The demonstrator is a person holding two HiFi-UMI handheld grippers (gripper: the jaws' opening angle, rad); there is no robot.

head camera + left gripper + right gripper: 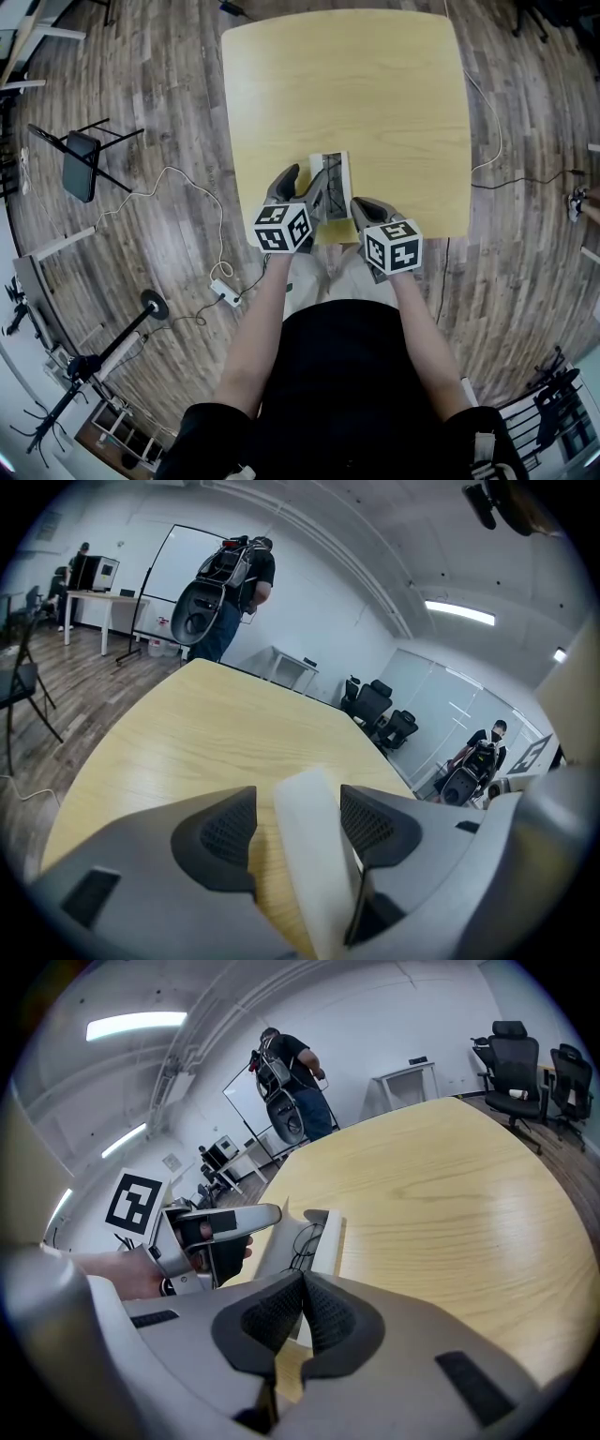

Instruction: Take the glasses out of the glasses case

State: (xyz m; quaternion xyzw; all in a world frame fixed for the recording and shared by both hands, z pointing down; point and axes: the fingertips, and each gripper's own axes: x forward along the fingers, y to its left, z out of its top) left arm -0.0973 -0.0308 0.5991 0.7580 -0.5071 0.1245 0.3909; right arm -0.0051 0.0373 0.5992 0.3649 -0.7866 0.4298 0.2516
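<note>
A white glasses case [337, 176] lies open near the front edge of the yellow table [375, 84], with dark glasses [304, 1237] inside it. My left gripper [302, 187] is at the case's left side. In the left gripper view its jaws [298, 822] are closed in on the case's raised white flap [309, 846], with a thin gap on the left pad's side. My right gripper [362, 208] hovers just right of the case's near end. It [302, 1312] is shut, pads together with nothing between them. The left gripper [251, 1227] shows at the case's far wall.
A folding chair [80, 164] stands on the wood floor to the left, with a cable and power strip [225, 292] and a stand [150, 305] nearby. A person with a backpack [234, 583] stands beyond the table. Office chairs [525, 1054] are at the far right.
</note>
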